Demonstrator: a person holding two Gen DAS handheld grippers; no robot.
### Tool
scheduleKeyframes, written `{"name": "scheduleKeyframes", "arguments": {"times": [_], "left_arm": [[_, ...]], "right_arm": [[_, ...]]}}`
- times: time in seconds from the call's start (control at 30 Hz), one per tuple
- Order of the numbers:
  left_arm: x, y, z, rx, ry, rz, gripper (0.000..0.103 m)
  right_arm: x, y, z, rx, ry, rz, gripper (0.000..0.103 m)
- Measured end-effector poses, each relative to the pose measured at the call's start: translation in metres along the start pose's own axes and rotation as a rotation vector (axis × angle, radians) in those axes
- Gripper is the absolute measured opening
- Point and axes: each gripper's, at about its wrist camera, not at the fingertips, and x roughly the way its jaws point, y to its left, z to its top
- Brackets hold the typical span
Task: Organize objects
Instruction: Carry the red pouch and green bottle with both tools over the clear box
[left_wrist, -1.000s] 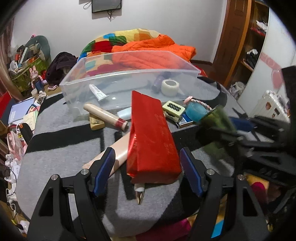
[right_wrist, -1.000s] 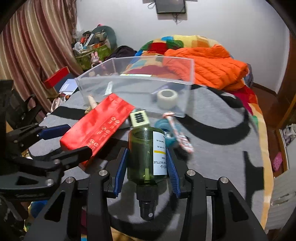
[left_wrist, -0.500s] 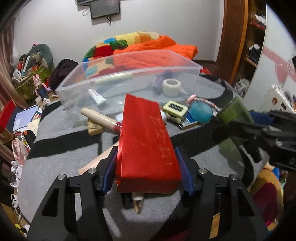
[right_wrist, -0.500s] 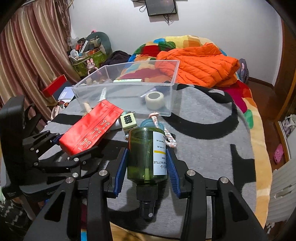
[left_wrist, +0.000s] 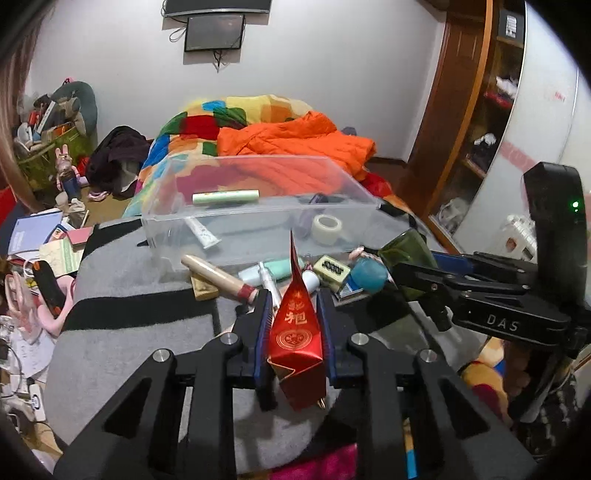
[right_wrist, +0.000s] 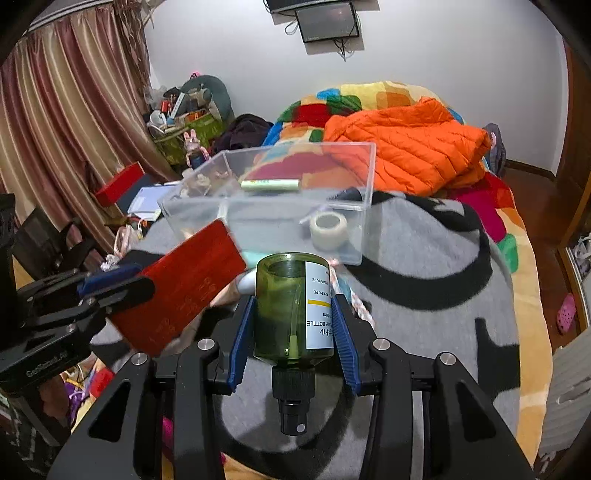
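Left hand-held gripper (left_wrist: 294, 328): jaws closing, squeezing the red packet (left_wrist: 297, 332) edge-up above the bed's (left_wrist: 129, 332) near edge.
Right hand-held gripper (right_wrist: 293, 332): gripping the green bottle (right_wrist: 288, 306), cap toward the camera.
Clear box (left_wrist: 258, 206): sitting mid-bed.

"BOTTLE" reads on the green bottle's label (right_wrist: 318, 308); "DAS" on the right gripper's body (left_wrist: 502, 325)

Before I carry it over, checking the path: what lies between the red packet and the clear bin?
Left wrist view: a white pen and mint tube lie between red packet and clear bin.
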Motion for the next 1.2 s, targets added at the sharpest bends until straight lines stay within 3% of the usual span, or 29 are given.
{"name": "scheduleKeyframes", "arguments": {"times": [0.23,0.47,0.8,1.2], "left_arm": [[0.01,0.003,-0.009,0.003,0.044,-0.026,0.024],[0.032,0.002,-0.026,-0.01,0.099,-0.003,0.025],[0.005,0.006,-0.017,-0.027,0.012,-0.012,0.024],[-0.015,0.02,0.031,-0.039,-0.099,0.009,0.024]], "right_arm": [[0.001,0.002,0.008,0.007,-0.012,0.016,0.038],[0.005,0.005,0.009,-0.001,0.0,0.021,0.038],[0.005,0.004,0.02,0.018,-0.031,0.029,0.038],[0.001,0.007,0.063,-0.012,-0.119,-0.014,0.038]]}}
